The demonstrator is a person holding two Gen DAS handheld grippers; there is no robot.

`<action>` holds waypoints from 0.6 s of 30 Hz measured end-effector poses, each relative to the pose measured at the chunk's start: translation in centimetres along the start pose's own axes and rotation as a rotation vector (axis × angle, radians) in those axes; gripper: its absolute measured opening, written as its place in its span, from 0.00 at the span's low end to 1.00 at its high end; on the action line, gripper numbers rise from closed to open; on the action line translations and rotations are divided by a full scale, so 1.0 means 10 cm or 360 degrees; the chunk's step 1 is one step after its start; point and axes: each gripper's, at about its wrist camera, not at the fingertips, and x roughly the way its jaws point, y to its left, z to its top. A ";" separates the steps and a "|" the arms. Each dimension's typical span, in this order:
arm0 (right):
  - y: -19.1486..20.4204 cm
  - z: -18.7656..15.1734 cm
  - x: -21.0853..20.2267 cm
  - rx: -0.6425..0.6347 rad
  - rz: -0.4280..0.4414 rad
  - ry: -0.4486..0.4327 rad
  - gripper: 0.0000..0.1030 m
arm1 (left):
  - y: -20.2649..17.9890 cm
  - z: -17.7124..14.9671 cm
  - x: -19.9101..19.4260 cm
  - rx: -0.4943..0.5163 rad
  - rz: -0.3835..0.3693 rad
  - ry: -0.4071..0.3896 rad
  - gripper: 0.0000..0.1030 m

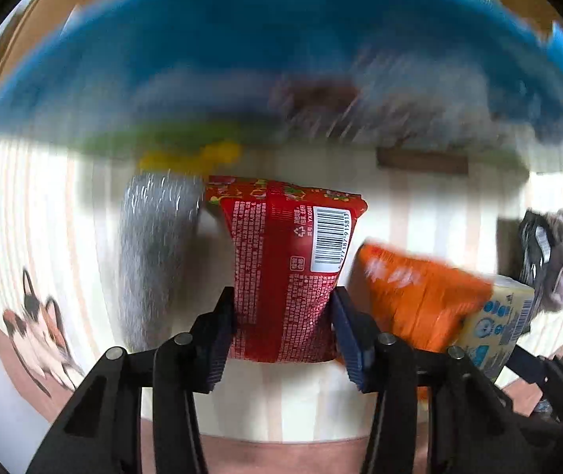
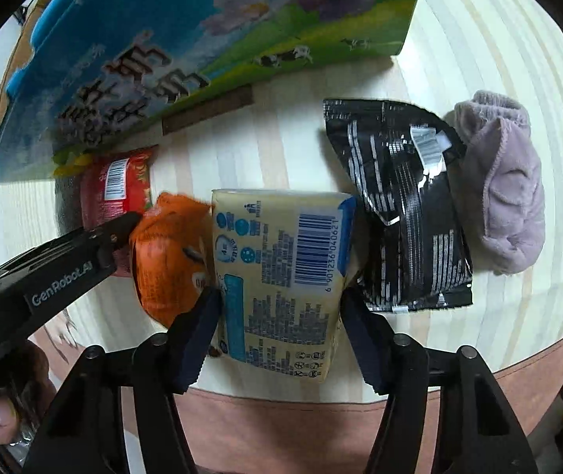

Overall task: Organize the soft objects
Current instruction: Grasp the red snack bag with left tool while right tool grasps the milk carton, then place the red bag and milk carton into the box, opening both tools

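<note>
On the striped surface, the left tool pinches a crinkly red packet; the right tool clamps a soft cream tissue pack, beside a glossy black pouch and a fuzzy lilac cloth.

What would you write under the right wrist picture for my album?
Right gripper squeezes a cream tissue pack between an orange packet and a black packet.

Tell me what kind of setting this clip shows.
Probably a home tabletop: a striped tablecloth, a big printed milk carton box, snack packets such as the red packet, and a tissue pack.
</note>
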 end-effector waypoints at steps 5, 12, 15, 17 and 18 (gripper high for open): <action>-0.02 -0.34 0.14 -0.0066 0.0000 0.0128 0.62 | 0.19 -0.49 0.08 -0.0032 0.0010 0.0058 0.43; -0.09 -0.88 0.24 -0.0094 -0.0034 0.0234 0.64 | 0.34 -1.11 0.25 -0.0073 -0.0027 0.0141 0.47; -0.05 -0.94 0.25 -0.0083 -0.0055 0.0209 0.67 | 0.33 -1.12 0.39 -0.0066 -0.0024 0.0176 0.51; 0.01 -0.91 0.28 -0.0076 -0.0080 0.0218 0.69 | 0.36 -1.06 0.48 -0.0053 0.0008 0.0190 0.55; 0.04 -0.89 0.30 -0.0088 -0.0110 0.0226 0.69 | 0.36 -1.05 0.47 -0.0060 0.0000 0.0162 0.55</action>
